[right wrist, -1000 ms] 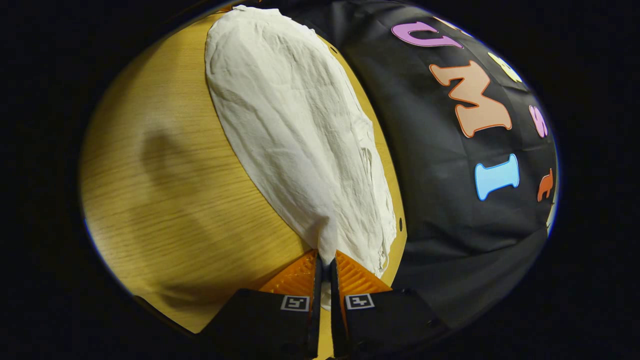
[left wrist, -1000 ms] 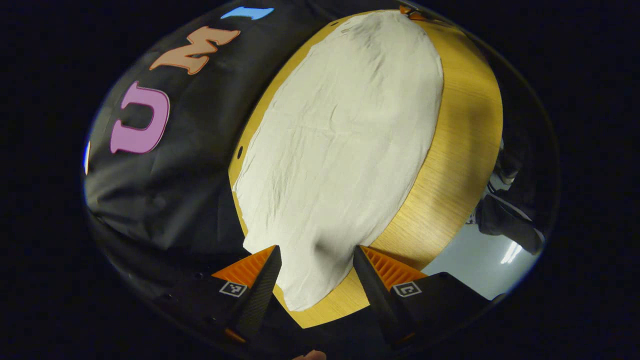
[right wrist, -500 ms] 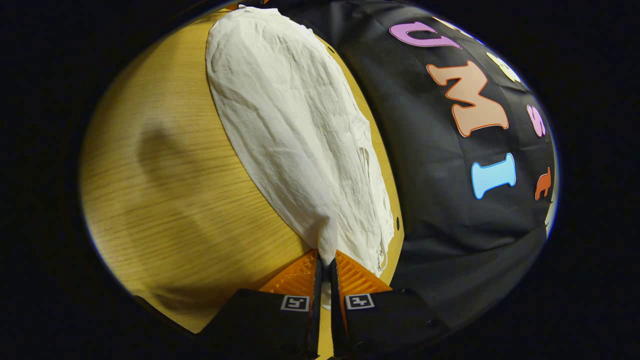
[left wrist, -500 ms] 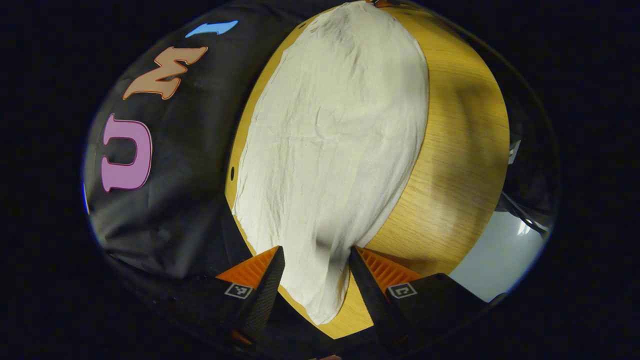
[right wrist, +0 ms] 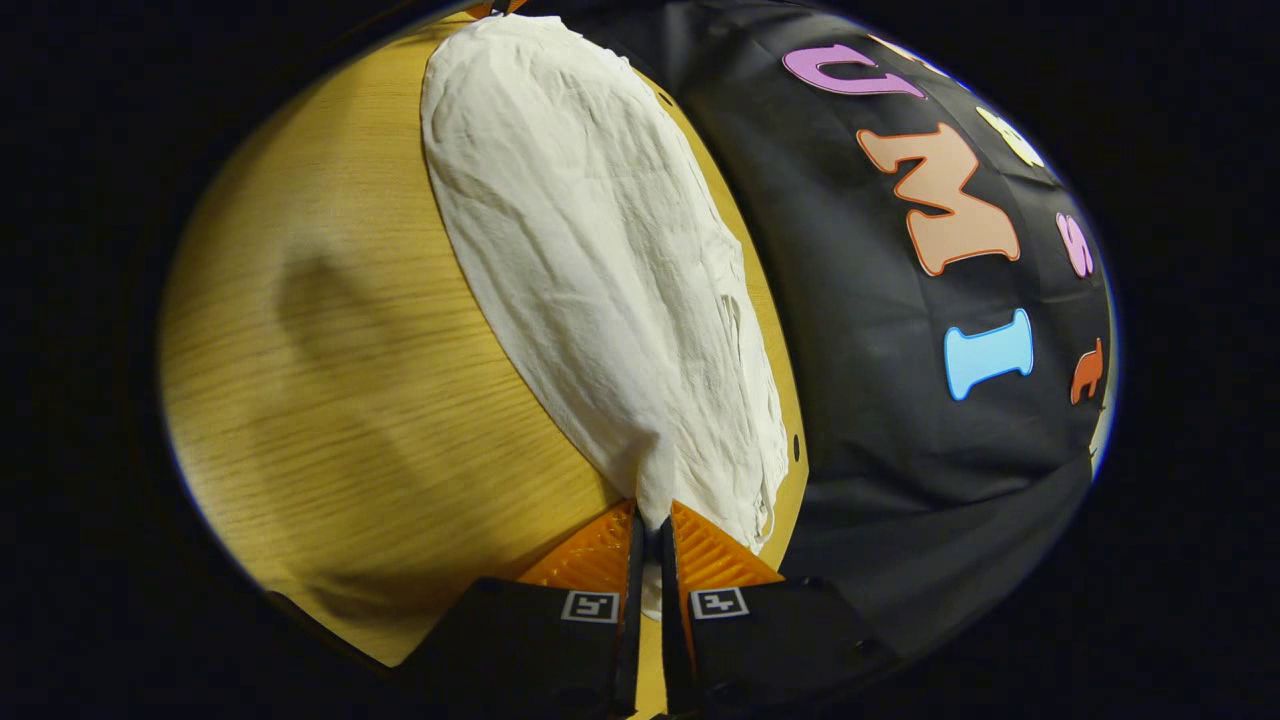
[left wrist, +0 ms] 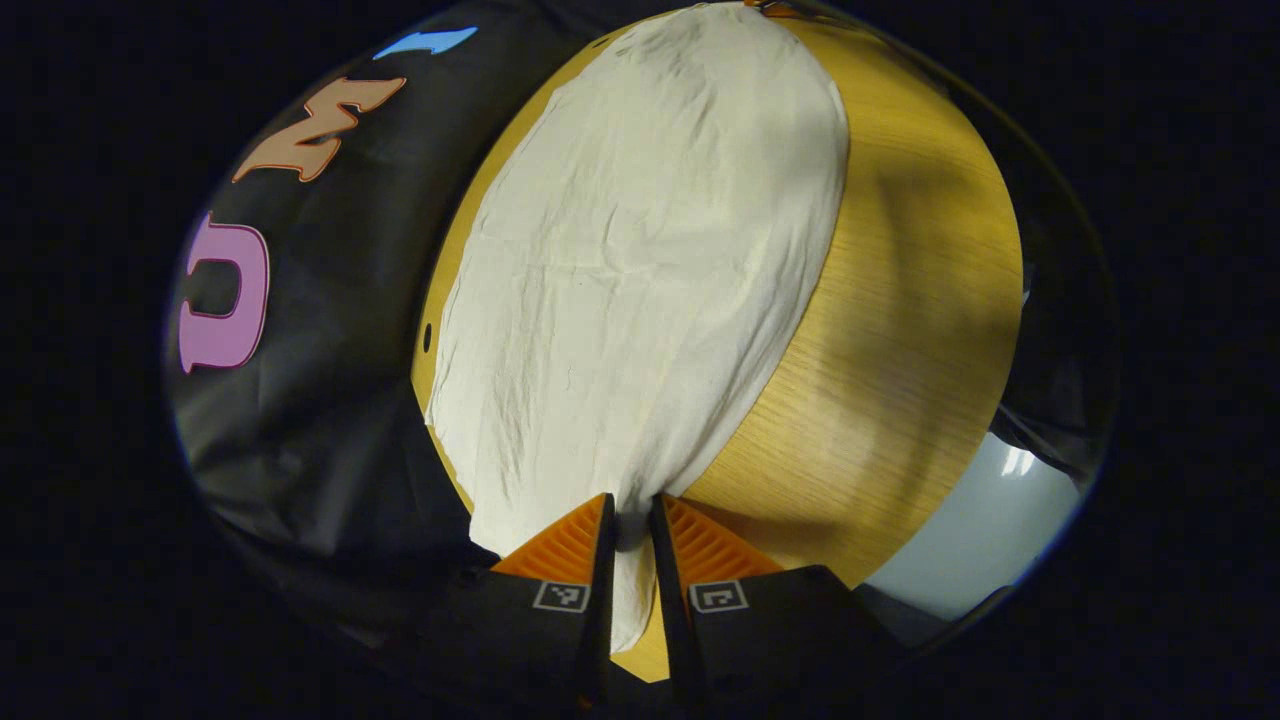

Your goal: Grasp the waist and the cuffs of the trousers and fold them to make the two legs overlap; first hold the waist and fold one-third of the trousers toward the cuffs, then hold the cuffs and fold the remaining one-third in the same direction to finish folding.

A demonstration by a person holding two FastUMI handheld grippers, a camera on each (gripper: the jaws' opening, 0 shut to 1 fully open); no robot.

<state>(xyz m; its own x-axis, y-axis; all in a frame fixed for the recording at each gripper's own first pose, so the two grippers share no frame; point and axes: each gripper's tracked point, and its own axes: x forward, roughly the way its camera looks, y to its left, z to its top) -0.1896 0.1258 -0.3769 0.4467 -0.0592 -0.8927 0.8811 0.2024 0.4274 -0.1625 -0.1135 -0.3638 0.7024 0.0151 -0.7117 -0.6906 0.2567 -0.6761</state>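
Cream-white trousers [left wrist: 640,260] lie stretched along a wooden table [left wrist: 900,330], running away from each camera. In the left gripper view, my left gripper [left wrist: 632,515] is shut on the near end of the cloth, which bunches between its fingers. In the right gripper view, the trousers [right wrist: 600,260] lie by the table's [right wrist: 340,380] right edge, and my right gripper [right wrist: 652,525] is shut on their near corner. I cannot tell which end is the waist and which the cuffs.
The booth's black cloth wall [left wrist: 320,330] hangs close behind the table's far edge, and it shows as the wall [right wrist: 900,330] in the right gripper view too. A pale floor [left wrist: 980,520] lies below the table's near edge. Bare wood lies beside the trousers.
My left gripper moved in over the cloth's end and closed from wide open to shut on it. The right gripper has kept its grip and barely shifted.
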